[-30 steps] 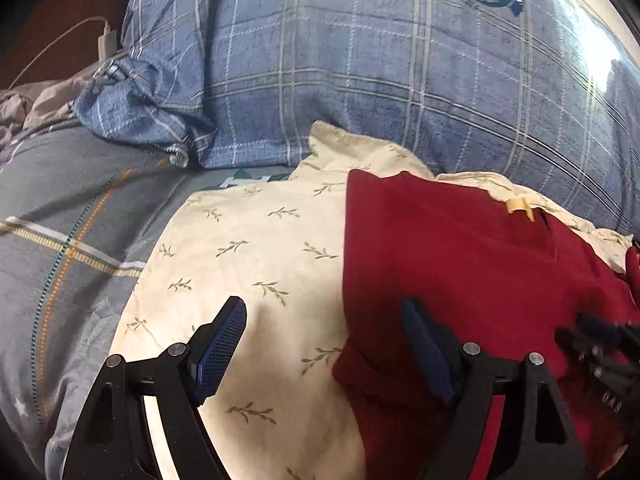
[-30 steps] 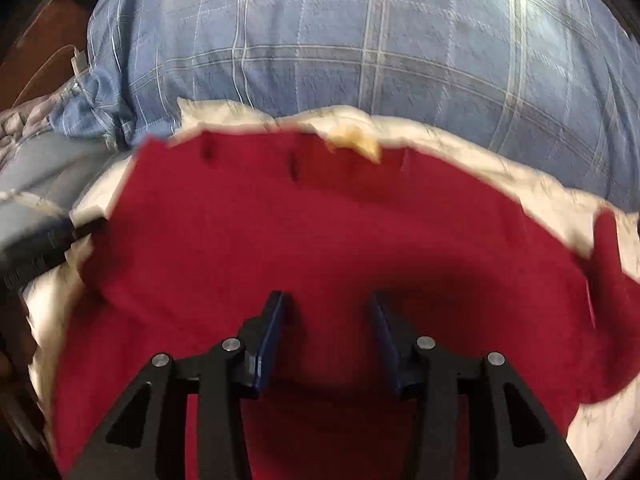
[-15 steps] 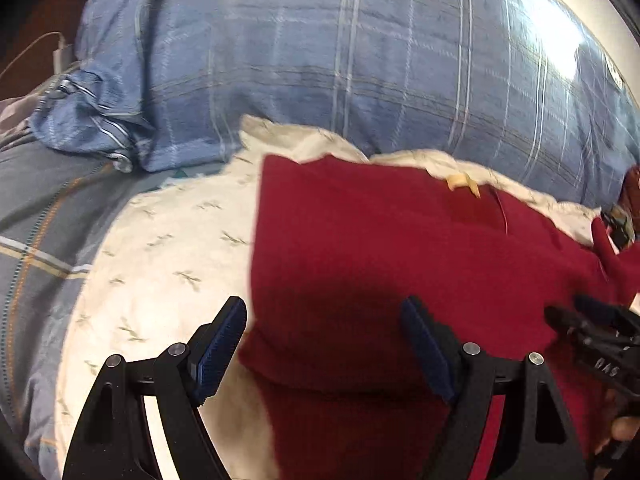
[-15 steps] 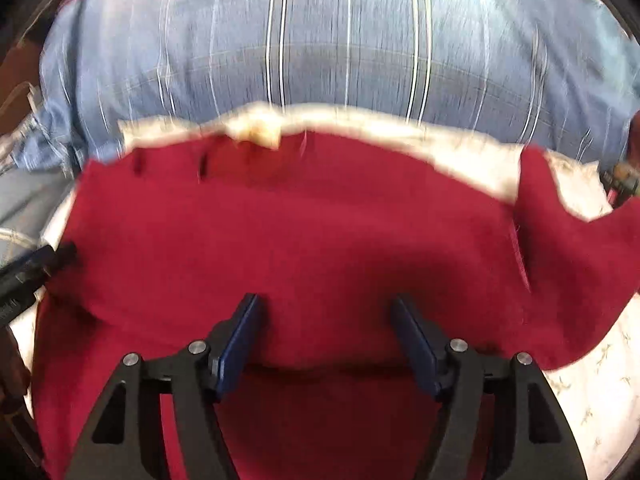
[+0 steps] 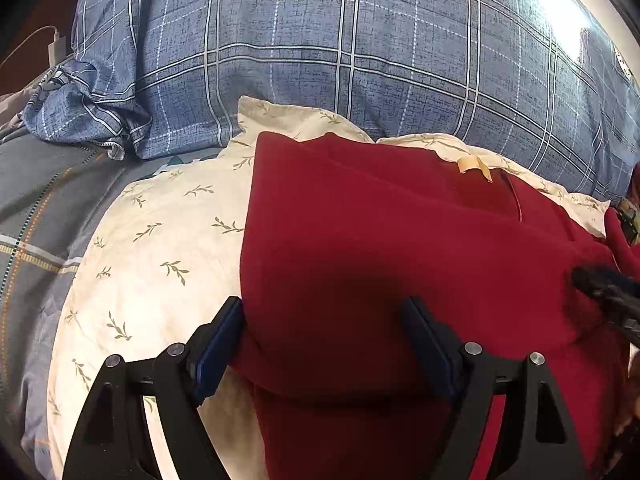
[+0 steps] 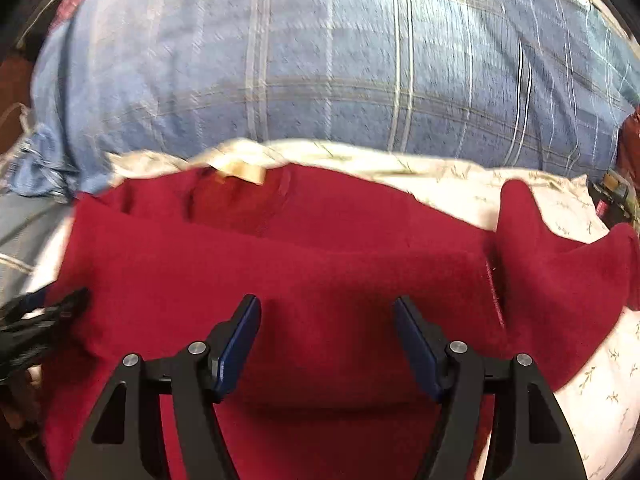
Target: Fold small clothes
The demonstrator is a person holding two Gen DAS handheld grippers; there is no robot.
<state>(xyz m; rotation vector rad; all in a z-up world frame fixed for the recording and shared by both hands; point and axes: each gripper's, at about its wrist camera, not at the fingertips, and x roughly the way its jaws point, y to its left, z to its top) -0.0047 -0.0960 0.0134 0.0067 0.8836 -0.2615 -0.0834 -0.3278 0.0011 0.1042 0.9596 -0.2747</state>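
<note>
Right gripper [image 6: 327,344] fingers spread wider over red garment [image 5: 400,248], left gripper [image 5: 326,344] fingers apart, cream leaf-print cloth [image 5: 160,256], blue plaid bedding [image 5: 320,52]

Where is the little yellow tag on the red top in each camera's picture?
Left wrist view: the yellow tag sits upper right of middle, at the red top's far edge.
Right wrist view: the tag sits upper left of middle.
Shared landmark: the blue checked pillow behind.
</note>
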